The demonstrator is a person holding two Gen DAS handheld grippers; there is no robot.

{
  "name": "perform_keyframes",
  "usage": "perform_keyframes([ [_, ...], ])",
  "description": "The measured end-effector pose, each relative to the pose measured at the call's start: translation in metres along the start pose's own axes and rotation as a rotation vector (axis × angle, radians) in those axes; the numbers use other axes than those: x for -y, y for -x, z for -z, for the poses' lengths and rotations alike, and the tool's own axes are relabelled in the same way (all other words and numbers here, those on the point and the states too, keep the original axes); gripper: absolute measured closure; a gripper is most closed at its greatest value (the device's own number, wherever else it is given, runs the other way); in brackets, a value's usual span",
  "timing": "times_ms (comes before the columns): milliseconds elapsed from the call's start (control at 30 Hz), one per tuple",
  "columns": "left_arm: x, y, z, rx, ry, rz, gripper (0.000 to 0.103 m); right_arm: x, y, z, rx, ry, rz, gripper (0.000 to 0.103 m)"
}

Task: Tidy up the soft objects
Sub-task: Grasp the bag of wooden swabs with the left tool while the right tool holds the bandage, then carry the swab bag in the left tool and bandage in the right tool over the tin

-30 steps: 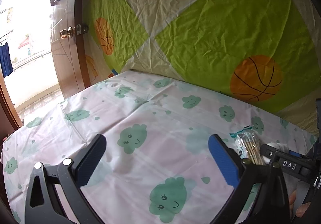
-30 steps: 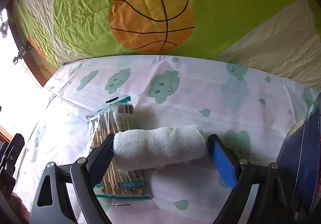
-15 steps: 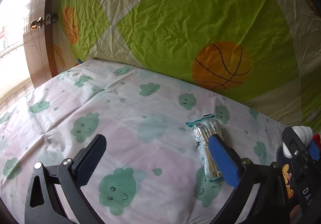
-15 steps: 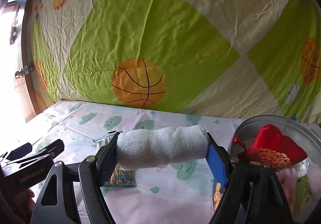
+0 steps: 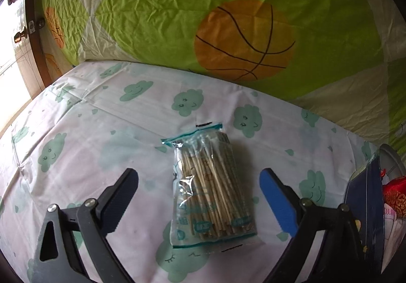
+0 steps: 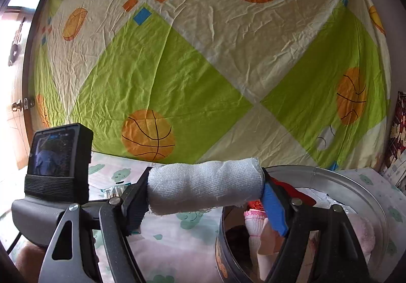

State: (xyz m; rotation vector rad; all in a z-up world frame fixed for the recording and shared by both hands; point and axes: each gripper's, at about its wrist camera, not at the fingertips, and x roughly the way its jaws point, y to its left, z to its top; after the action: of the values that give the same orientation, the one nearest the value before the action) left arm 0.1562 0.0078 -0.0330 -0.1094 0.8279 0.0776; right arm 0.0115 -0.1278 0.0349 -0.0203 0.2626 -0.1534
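Note:
My right gripper (image 6: 205,188) is shut on a white gauze roll (image 6: 205,188), held crosswise by its two ends, lifted beside the rim of a round metal tin (image 6: 355,181). The tin holds a red pouch (image 6: 286,188) and pink and white soft items (image 6: 365,229). A clear bag of cotton swabs (image 5: 210,186) lies on the cloud-print sheet (image 5: 101,130). My left gripper (image 5: 199,194) hangs over it, one finger on each side; its jaws are closing and the pads stand clear of the bag. The tin's edge (image 5: 392,158) and the red pouch (image 5: 394,196) show at the right of the left wrist view.
A green and cream sheet with basketball prints (image 6: 203,54) hangs behind the bed. A wooden door with a knob (image 5: 19,37) stands at the left. The left gripper's body with its small screen (image 6: 55,153) fills the lower left of the right wrist view.
The right gripper lifted the gauze roll off the sheet and carried it right to the tin's rim. The left gripper moved right until the swab bag lay between its fingers.

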Motion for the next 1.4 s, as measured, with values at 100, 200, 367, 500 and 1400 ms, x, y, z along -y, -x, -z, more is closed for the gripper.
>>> perform_keyframes([
  [100,0.004,-0.012,0.003,-0.042,0.01,-0.007,0.009,0.003,0.0,0.0,-0.002,-0.008,0.001,0.023],
  [200,0.006,-0.019,0.003,-0.074,0.0,0.005,0.015,0.004,-0.003,0.002,-0.019,-0.018,-0.008,0.023],
  [367,0.005,-0.019,0.004,-0.071,0.008,0.025,0.016,0.002,-0.007,0.005,-0.04,-0.022,-0.013,0.023],
  [500,0.001,-0.018,0.002,-0.062,0.026,0.017,0.029,0.0,-0.007,0.005,-0.04,-0.015,-0.012,0.023],
  [1400,-0.048,0.045,-0.014,0.206,0.087,0.135,0.072,-0.006,-0.009,0.01,-0.054,-0.004,-0.043,0.023],
])
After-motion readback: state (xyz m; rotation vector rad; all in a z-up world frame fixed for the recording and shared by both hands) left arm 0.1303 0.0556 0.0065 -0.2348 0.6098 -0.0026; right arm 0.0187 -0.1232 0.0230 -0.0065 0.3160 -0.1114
